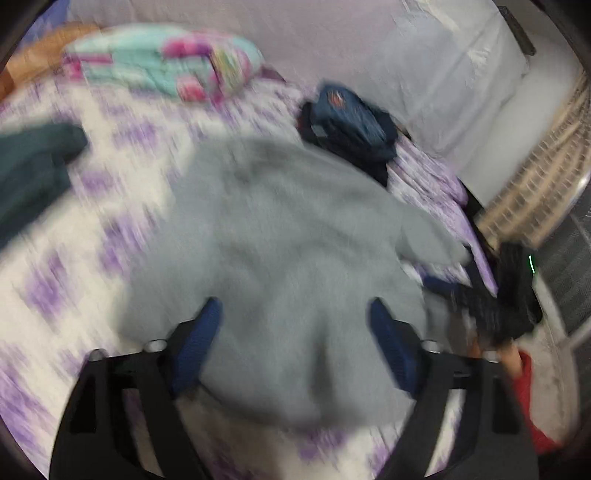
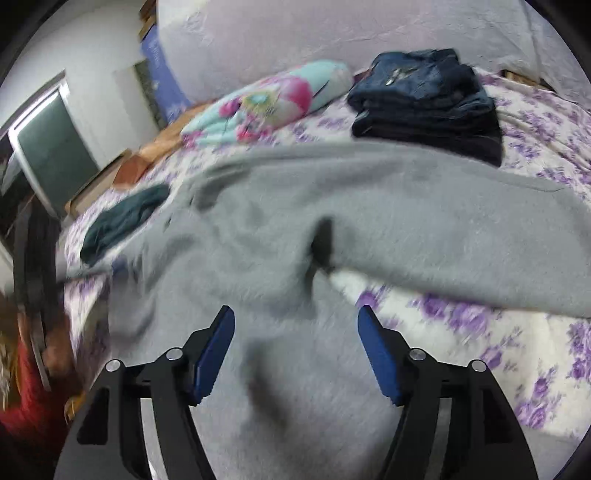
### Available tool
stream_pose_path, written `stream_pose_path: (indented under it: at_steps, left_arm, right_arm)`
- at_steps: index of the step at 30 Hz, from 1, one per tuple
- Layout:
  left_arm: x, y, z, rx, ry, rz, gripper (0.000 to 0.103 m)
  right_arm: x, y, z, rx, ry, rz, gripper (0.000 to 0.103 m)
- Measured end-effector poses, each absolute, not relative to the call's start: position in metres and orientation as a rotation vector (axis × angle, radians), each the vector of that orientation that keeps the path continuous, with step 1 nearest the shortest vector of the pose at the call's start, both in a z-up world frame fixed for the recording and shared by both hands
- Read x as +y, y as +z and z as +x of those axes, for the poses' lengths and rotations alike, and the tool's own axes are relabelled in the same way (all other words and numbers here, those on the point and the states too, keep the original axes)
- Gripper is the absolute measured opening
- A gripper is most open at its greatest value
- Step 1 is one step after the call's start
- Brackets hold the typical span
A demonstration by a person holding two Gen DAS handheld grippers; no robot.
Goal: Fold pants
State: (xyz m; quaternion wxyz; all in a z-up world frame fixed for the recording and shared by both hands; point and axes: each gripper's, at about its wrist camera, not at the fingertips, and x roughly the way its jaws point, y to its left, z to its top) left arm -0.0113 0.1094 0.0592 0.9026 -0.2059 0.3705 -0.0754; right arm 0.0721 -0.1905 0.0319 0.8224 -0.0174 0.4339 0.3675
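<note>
Grey fleece pants lie spread on a bed with a white and purple flowered sheet. In the right wrist view the pants stretch across the bed, one leg running off to the right. My left gripper is open and empty, its blue pads just above the grey cloth. My right gripper is open and empty too, its blue pads over the near part of the pants. The left wrist view is blurred by motion.
A stack of folded dark blue clothes sits beyond the pants. A dark green garment lies at the left. A pink and turquoise pillow lies near the lilac headboard. The bed edge drops at right.
</note>
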Motion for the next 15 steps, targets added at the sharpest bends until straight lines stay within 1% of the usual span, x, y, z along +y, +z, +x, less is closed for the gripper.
stream_pose_path:
  at_steps: [2,3,4,6,7,8,9,10,12,13,15]
  left_arm:
    - [0.115,0.074,0.011,0.741,-0.047,-0.371,0.095]
    - [0.120,0.075,0.030,0.761,-0.016,-0.378,0.095]
    - [0.123,0.073,0.044,0.784,-0.007,-0.399,0.095]
    - [0.129,0.057,0.077,0.865,0.023,-0.439,0.095]
    - [0.136,0.035,0.099,0.936,0.066,-0.452,0.095]
    - [0.137,0.024,0.106,0.932,0.103,-0.414,0.099]
    - [0.127,0.026,0.106,0.891,0.132,-0.323,0.098]
    - [0.120,0.025,0.108,0.921,0.143,-0.277,0.098]
    - [0.106,0.033,0.103,0.916,0.181,-0.211,0.098]
    - [0.103,0.041,0.099,0.895,0.166,-0.216,0.098]
    - [0.103,0.060,0.091,0.832,0.114,-0.280,0.098]
  right_arm:
    - [-0.187,0.007,0.075,0.973,0.790,-0.061,0.075]
    - [-0.188,0.007,0.075,0.945,0.811,-0.044,0.081]
    - [-0.190,0.009,0.076,0.953,0.830,-0.029,0.082]
    - [-0.193,0.009,0.074,0.946,0.842,-0.016,0.084]
    - [-0.195,0.010,0.072,0.936,0.845,-0.012,0.084]
    - [-0.198,0.013,0.070,0.911,0.839,0.002,0.083]
    - [-0.196,0.016,0.068,0.881,0.826,0.012,0.083]
    - [-0.199,0.022,0.063,0.843,0.812,0.028,0.083]
    - [-0.208,0.035,0.061,0.792,0.826,0.084,0.085]
    - [-0.208,0.039,0.063,0.802,0.837,0.106,0.086]
    - [-0.196,0.028,0.072,0.913,0.893,0.102,0.094]
